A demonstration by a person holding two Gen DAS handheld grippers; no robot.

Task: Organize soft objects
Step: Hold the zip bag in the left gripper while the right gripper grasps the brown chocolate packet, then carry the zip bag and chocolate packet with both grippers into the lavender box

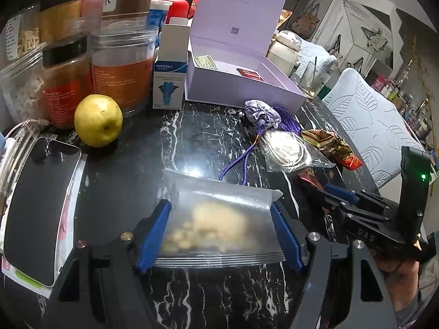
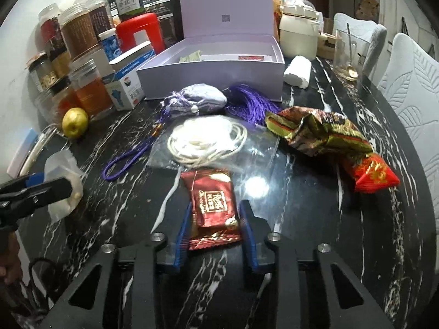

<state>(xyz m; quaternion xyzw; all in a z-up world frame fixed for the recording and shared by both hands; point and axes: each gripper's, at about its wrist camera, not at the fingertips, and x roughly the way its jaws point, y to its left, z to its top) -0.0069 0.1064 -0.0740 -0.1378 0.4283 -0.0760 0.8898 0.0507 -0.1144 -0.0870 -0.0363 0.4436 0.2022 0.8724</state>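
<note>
My left gripper (image 1: 221,229) is shut on a frosted zip bag (image 1: 219,219) of small pale pieces, held above the black marble table; it also shows in the right wrist view (image 2: 64,183). My right gripper (image 2: 215,224) is shut on a dark red candy packet (image 2: 212,208), just above the table. Ahead lie a clear bag of white cord (image 2: 205,142), a lilac pouch with purple tassel (image 2: 200,100), and gold and red snack wrappers (image 2: 329,139). The open lilac box (image 2: 211,76) stands behind them.
Jars (image 1: 120,68), a small blue-white carton (image 1: 170,82) and a yellow pear (image 1: 98,120) crowd the left back. A phone (image 1: 38,208) lies at the left edge. A kettle (image 2: 299,35), a glass (image 2: 347,54) and white chairs (image 2: 414,87) are at the right.
</note>
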